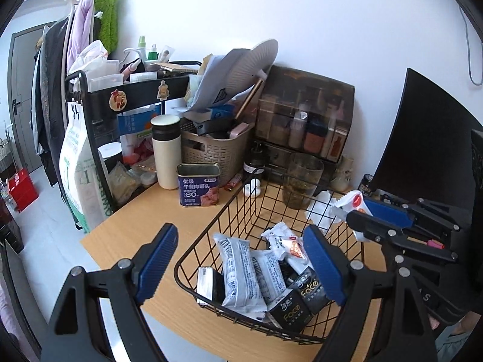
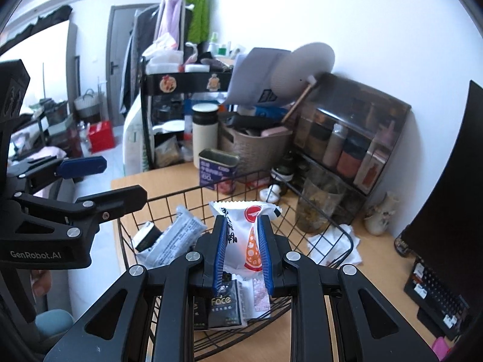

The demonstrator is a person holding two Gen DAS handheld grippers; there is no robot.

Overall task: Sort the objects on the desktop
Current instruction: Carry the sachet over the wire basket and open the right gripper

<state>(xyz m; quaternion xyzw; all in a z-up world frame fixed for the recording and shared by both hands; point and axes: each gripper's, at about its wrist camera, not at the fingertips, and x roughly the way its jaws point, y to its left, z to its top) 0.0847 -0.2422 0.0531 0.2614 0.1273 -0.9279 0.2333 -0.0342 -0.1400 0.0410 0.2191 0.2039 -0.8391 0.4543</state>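
A black wire basket [image 1: 199, 238] [image 2: 344, 250] sits on the wooden desk and holds grey snack packets [image 1: 238, 274] and black "Face" tissue packs [image 1: 289, 310]. My right gripper [image 2: 241, 226] is shut on a white snack packet with a red pizza print [image 2: 244, 232], held above the basket; it also shows in the left wrist view [image 1: 353, 205]. My left gripper [image 1: 238, 256] is open and empty, its jaws spread over the basket's near left rim. It appears in the right wrist view [image 2: 102, 181] at the left.
A blue luncheon meat tin [image 1: 198, 184], a cream thermos [image 1: 165, 150], a brown woven bin [image 1: 217, 147], a glass cup [image 1: 302, 181], a crumpled tissue [image 1: 321, 211] and a cosmetics case [image 1: 305, 120] stand behind the basket. A monitor [image 1: 422, 138] and keyboard [image 2: 437, 295] are right. A black cart [image 1: 99, 114] stands left.
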